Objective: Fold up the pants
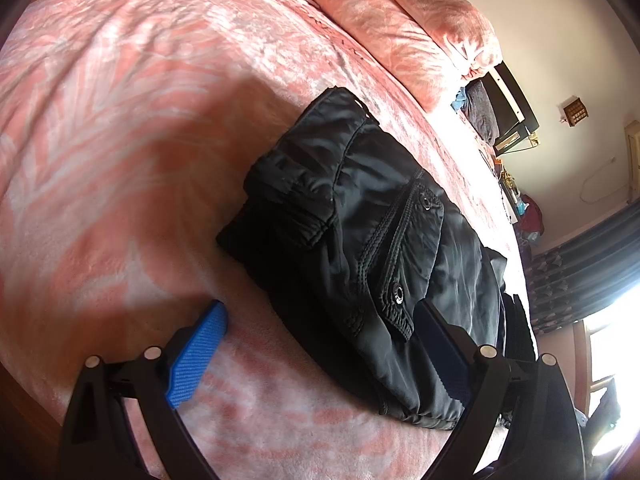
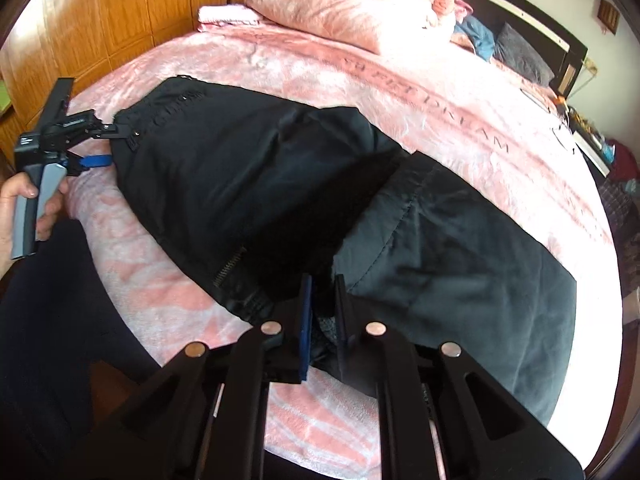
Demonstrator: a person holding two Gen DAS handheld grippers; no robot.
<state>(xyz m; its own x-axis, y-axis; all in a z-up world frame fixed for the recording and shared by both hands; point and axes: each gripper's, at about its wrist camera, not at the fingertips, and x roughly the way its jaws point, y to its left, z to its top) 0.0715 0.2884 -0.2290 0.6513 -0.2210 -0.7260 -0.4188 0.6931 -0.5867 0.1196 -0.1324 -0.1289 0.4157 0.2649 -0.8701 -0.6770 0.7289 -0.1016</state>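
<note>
Left wrist view low beside waistband, right wrist view close over legs, both sharing black pants [image 1: 360, 248] on pink bed [image 2: 440, 92]

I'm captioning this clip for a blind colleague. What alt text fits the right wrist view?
The right gripper, its jaws nearly shut, pinches an edge of the black padded pants spread across a pink patterned blanket. At far left a hand holds the left gripper at the pants' waistband, with a wooden wardrobe behind.

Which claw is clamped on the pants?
The right claw, nearly shut, pinching the black pants at the near edge. The left claw is spread wide open.
</note>
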